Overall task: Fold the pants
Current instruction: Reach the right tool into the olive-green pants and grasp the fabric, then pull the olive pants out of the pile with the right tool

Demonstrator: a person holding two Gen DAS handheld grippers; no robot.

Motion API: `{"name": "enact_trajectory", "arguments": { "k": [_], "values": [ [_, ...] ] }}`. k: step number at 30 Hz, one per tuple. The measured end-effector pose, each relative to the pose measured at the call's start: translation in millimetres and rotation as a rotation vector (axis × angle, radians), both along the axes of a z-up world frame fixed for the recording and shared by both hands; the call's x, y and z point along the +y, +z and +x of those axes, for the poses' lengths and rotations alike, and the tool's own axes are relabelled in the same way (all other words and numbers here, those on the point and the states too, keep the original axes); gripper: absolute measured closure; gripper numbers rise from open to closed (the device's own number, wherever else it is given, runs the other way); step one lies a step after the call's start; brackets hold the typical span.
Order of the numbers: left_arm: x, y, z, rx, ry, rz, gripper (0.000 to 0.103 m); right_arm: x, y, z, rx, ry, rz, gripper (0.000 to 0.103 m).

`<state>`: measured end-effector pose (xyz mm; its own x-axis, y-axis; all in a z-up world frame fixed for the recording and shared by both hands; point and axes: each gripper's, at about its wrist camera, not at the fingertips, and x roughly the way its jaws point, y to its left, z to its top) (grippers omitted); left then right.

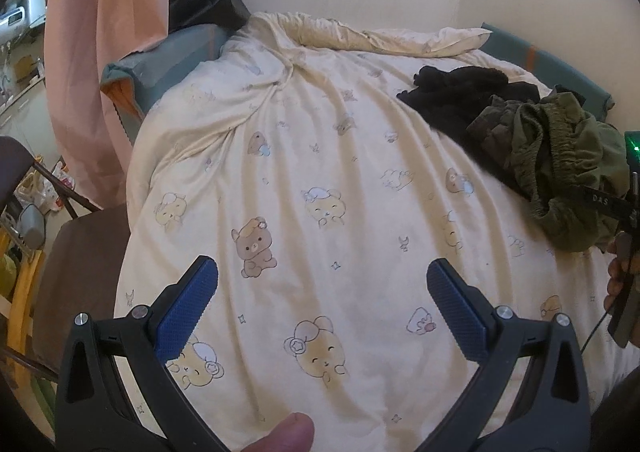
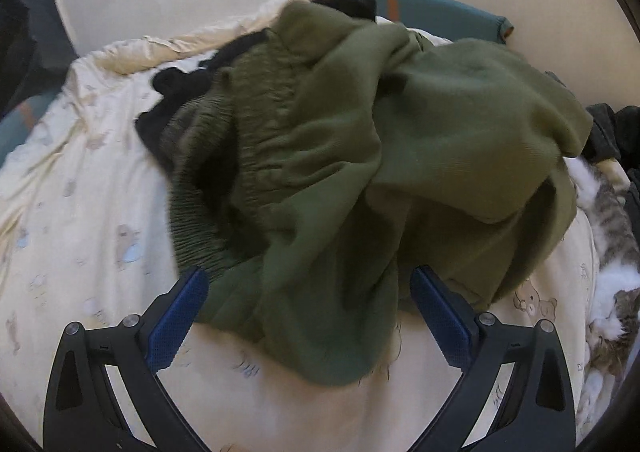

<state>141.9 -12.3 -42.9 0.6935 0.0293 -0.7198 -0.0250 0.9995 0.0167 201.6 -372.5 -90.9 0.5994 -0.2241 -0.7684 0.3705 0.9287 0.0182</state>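
Olive-green fabric fills most of my right wrist view: the pants lie in a crumpled heap on the cream bear-print duvet, the gathered elastic waistband turned toward my left and a frayed hem drooping toward me. My right gripper has its blue-padded fingers spread wide, one on either side of that lower hem — whether the pads touch the cloth I cannot say for sure, since the fabric edge is blurred. Nothing is clamped between them.

Behind the pants a black garment pokes out, partly covered by the green heap. At the far right edge of the same view a tabby-and-white cat lies stretched along the duvet, just beside the pants.

From the left wrist view, my left gripper hangs over bare duvet with its jaws wide apart and nothing between them, well away from the clothes. The pants sit off to the right there, bunched up, with the black garment touching them on the far side. A fingertip shows at the bottom edge between the gripper's arms. A pink curtain hangs at the left, a brown chair stands beside the bed, and a teal cushion leans against the wall at the duvet's upper left corner.
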Motion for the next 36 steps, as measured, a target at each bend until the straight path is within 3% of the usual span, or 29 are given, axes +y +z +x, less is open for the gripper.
{"name": "enact_trajectory", "arguments": {
  "k": [1,3,6,11,17,24,28,34,36],
  "values": [
    [2.1,-0.9,0.4,0.004,0.004,-0.002,0.000,-2.5,-1.9,2.1,0.005,-0.008,0.000,0.012],
    [4.7,-2.0,0.2,0.008,0.011,-0.004,0.000,-9.1,-7.5,6.8,0.029,0.004,0.011,0.060],
    [7.7,-1.0,-1.5,0.007,0.018,-0.006,0.000,-22.0,-9.2,3.1,0.029,-0.005,0.067,0.093],
    [13.1,7.5,-9.2,-0.005,0.019,-0.022,0.000,-2.9,27.2,-27.9,-0.101,0.080,0.079,0.097],
    [25.8,21.5,-25.6,-0.013,0.023,-0.025,0.000,73.5,69.9,-90.7,-0.208,0.313,0.094,0.097],
    [55.7,39.8,-52.2,-0.037,0.054,-0.055,0.000,134.9,87.9,-139.4,-0.224,0.482,0.239,0.097],
    [81.0,43.9,-63.1,-0.022,0.106,-0.079,0.000,190.6,97.8,-163.2,-0.206,0.617,0.269,0.097],
    [122.6,48.7,-80.4,-0.014,0.217,-0.110,0.000,254.3,122.2,-212.8,-0.285,0.868,0.514,0.097],
    [130.0,45.2,-81.0,0.005,0.245,-0.109,0.000,264.8,121.2,-222.7,-0.268,0.918,0.515,0.097]
  ]
}}
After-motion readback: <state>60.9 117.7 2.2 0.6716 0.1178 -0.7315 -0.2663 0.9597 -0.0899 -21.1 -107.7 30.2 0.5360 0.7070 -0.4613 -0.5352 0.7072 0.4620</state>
